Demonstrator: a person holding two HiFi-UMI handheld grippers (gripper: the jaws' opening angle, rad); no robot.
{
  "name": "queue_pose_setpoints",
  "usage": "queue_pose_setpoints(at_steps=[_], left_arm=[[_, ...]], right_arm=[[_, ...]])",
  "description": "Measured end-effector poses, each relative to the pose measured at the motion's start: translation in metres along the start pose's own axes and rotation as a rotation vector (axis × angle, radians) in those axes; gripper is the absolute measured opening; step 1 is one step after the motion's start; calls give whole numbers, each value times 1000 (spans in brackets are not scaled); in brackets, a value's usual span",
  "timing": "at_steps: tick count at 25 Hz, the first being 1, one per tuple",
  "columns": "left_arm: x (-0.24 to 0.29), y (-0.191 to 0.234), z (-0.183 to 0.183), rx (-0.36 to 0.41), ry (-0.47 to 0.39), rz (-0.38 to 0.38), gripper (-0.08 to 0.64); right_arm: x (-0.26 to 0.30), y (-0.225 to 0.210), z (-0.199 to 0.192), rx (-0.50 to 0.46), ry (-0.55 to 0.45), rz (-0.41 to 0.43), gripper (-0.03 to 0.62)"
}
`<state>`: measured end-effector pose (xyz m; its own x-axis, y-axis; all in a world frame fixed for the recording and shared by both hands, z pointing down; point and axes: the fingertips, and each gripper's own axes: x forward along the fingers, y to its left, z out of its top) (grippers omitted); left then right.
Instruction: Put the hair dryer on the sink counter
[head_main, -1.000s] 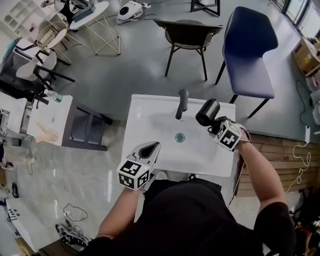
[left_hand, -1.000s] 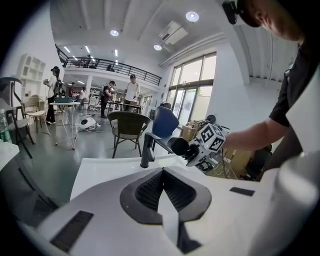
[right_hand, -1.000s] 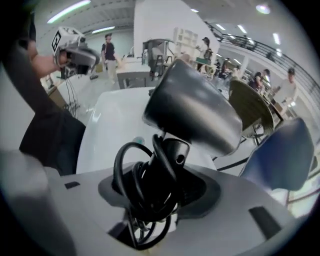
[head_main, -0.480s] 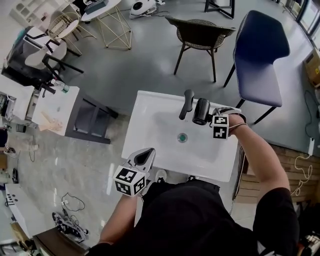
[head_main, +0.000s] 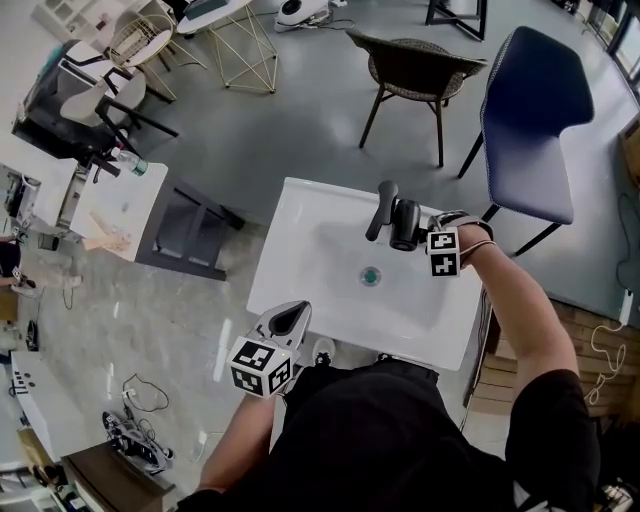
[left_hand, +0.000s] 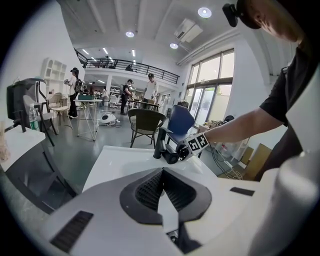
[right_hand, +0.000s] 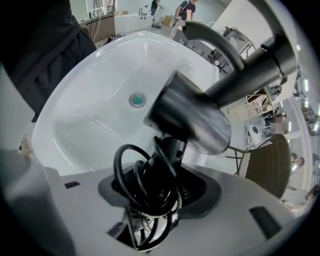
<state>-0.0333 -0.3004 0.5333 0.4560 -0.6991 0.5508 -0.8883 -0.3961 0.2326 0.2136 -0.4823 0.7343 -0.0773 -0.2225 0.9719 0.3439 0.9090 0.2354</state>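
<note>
Hair dryer (head_main: 404, 224) in R gripper (head_main: 428, 242), at back edge of white sink counter (head_main: 280, 240).
Counter w/ its basin (head_main: 330, 265) fills the centre of head view. R gripper comes in over the right edge, pointing down, jaws clamped on the dryer's handle & the black cord (right_hand: 131, 175) wound round it. The dryer's dark barrel sits just right of the faucet (head_main: 380, 208), near the back edge; can't tell if it touches the counter. L gripper (head_main: 292, 318) hangs over the front edge by the front-left corner, well apart from the dryer, jaws together, nothing btwn them. Drain (head_main: 371, 275) at basin's middle.
</note>
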Motion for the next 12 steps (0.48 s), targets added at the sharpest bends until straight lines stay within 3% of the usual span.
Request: queue_pose_setpoints(at_steps=[12], left_arm=[[4, -3, 3, 23, 12, -32, 0]], right_arm=[[1, 2, -6, 28, -10, -34, 239]])
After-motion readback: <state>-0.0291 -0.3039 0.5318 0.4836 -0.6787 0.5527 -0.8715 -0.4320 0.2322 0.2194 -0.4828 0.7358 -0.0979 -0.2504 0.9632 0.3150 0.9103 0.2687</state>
